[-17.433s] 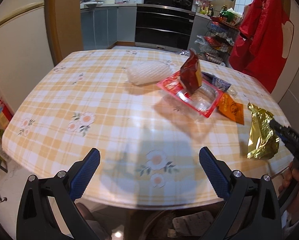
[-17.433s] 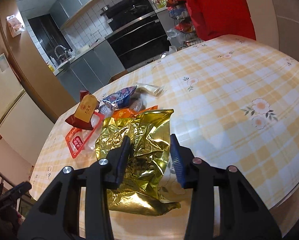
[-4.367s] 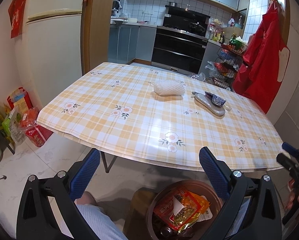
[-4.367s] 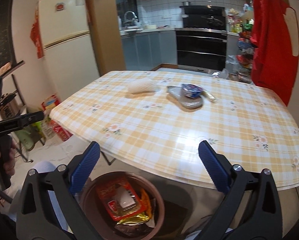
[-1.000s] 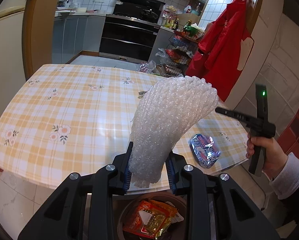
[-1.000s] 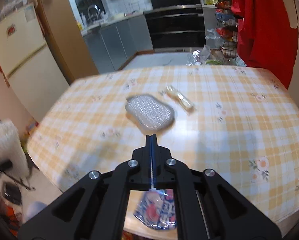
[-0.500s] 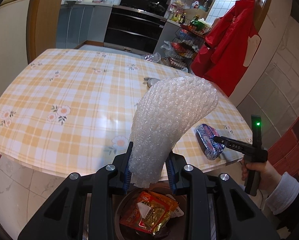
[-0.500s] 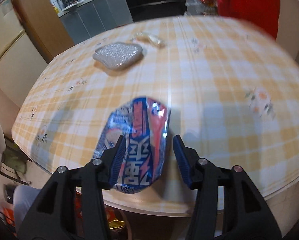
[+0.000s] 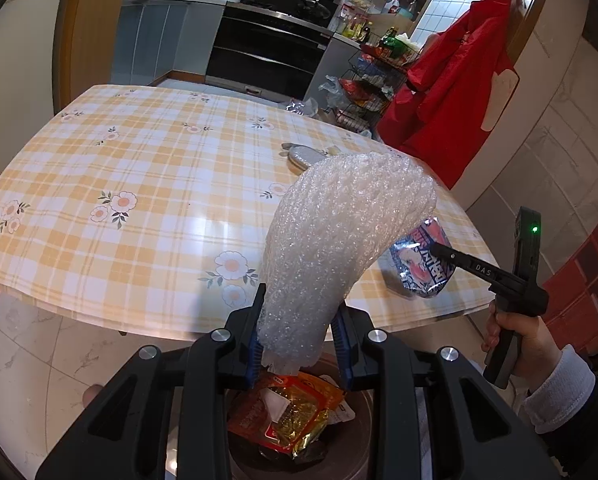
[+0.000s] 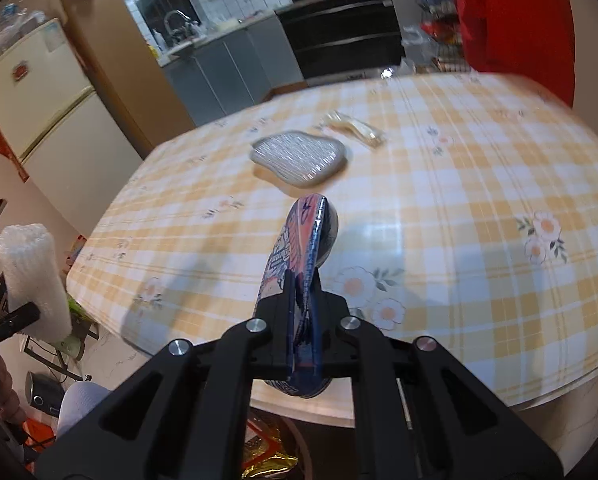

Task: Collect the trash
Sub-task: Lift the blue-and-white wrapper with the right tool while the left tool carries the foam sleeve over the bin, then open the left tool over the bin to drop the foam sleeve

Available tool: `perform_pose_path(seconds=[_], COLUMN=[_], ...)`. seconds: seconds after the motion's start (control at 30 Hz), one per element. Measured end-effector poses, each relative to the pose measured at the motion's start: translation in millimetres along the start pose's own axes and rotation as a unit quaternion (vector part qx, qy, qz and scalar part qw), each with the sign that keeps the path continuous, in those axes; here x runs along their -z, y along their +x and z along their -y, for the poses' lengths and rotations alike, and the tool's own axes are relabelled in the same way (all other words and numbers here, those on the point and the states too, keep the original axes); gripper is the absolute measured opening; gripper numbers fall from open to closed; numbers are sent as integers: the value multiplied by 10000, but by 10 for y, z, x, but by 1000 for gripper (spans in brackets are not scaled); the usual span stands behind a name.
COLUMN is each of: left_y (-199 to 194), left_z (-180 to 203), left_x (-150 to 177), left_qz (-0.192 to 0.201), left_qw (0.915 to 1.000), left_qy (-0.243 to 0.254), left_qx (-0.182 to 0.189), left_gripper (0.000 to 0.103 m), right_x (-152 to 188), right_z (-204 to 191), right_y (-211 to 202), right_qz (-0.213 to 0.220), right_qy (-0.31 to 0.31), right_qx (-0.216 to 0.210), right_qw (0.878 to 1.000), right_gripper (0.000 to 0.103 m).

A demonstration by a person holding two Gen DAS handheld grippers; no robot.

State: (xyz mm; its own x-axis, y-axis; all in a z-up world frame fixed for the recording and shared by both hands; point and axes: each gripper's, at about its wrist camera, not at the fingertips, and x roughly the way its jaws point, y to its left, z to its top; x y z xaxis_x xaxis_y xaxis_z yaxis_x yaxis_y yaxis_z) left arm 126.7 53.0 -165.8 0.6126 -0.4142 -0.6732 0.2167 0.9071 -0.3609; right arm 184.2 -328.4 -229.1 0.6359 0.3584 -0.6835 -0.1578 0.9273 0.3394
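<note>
My left gripper (image 9: 299, 340) is shut on a roll of white bubble wrap (image 9: 339, 248), which stands up out of the jaws. It hangs above a brown trash bin (image 9: 359, 440) that holds red and gold wrappers. The bin stands below the near edge of the table. My right gripper (image 10: 303, 320) has its jaws closing, pads pressed on a blue and red snack wrapper (image 10: 299, 248) held edge-on over the table's near edge. The left wrist view shows that wrapper (image 9: 419, 268) pinched in the right gripper (image 9: 439, 248), held by a hand (image 9: 515, 332).
The checked yellow tablecloth covers the table (image 9: 139, 184). A silver pouch (image 10: 299, 158) and a small clear wrapper (image 10: 355, 126) lie near its far side. A red garment (image 9: 451, 100) hangs to the right and a fridge (image 10: 39, 92) stands to the left.
The right gripper has opened around the blue wrapper at the table edge and closed on it, turning it on edge. The left gripper with the bubble wrap has sunk slightly over the bin.
</note>
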Motion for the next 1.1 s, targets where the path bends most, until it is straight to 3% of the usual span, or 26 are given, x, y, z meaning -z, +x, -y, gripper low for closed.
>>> perform_pose_path(seconds=[0.6,1.1], left_y=[-375,-378], left_z=[274,603], left_x=[193,414], left_qz=[106,-205], left_qw=[9997,9983], left_qy=[88,485], left_qx=[188,264], left_gripper=[29,31], right_x=[110,196], right_z=[-561,-557], right_y=[-1008,-1480], right_qz=[846,1259], right_qy=[-578,-555], right_qx=[-91,-99], right_qw=[9947,9904], right_gripper=[10,10])
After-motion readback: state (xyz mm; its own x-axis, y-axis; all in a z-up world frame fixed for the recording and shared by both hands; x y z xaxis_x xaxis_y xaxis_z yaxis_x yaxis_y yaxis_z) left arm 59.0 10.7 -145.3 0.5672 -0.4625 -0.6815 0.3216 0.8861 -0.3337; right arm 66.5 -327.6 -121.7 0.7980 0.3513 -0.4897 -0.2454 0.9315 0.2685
